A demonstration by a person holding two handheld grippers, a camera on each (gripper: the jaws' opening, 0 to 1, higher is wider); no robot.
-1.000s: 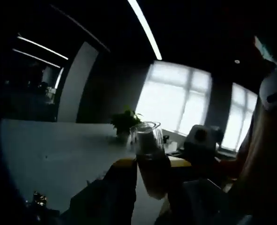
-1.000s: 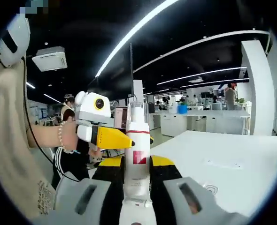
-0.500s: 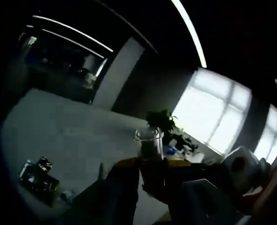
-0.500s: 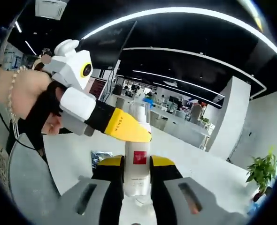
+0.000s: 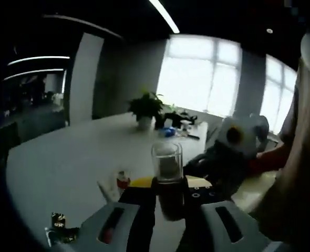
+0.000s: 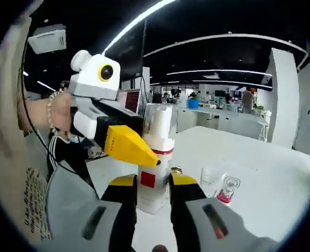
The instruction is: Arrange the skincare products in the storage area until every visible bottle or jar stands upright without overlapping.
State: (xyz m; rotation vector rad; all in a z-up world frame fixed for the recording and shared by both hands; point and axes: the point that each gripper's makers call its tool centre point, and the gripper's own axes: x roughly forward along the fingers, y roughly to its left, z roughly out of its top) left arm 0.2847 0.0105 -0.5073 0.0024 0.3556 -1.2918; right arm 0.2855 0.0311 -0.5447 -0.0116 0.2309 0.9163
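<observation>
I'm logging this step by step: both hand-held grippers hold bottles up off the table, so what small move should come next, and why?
Probably lower the right hand-held gripper and stand its white bottle upright on the white table, beside the small clear bottle with a red base without touching it. The left hand-held gripper also grips a dark bottle with a clear cap, so neither is placed yet.

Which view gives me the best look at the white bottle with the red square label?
The right gripper view: the white bottle with the red square label stands well lit between the right gripper's jaws. The left gripper view is dim and I cannot pick it out there.
</observation>
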